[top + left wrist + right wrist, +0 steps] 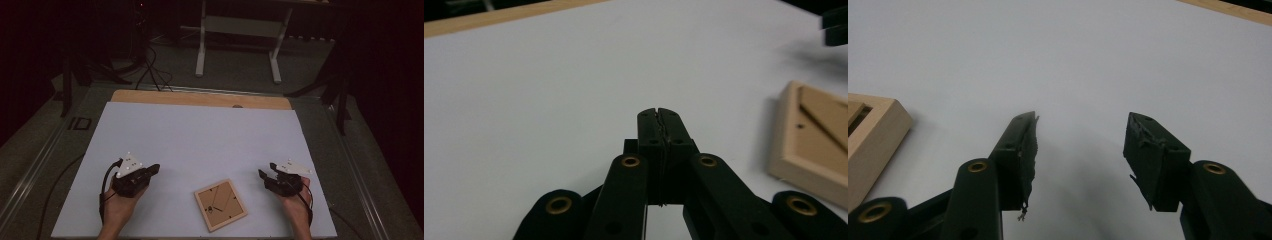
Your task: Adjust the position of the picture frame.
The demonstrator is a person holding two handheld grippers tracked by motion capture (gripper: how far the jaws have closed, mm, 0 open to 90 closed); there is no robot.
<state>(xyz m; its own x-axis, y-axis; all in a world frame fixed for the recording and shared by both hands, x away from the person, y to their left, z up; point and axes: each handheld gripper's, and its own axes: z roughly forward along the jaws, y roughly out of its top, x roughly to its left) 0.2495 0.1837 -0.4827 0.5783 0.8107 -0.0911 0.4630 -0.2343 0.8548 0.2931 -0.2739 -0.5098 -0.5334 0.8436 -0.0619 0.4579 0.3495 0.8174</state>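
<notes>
While the wooden picture frame (pixel 220 205) lies, seemingly back-up, on the white table (pixel 200 145) between both hands, the left gripper (pixel 156 168) is clenched empty and the right gripper (pixel 266 171) gapes, both apart from it.

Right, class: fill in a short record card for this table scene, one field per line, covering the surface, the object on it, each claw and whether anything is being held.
Surface: white board over a wooden tabletop
Object: square wooden picture frame, lying flat with its back up, near the front edge
Left claw: jaws shut on nothing, to the left of the frame
Right claw: jaws open with nothing between them, to the right of the frame
Contact: neither claw touches the frame
Hands: left hand and right hand each hold a claw
</notes>
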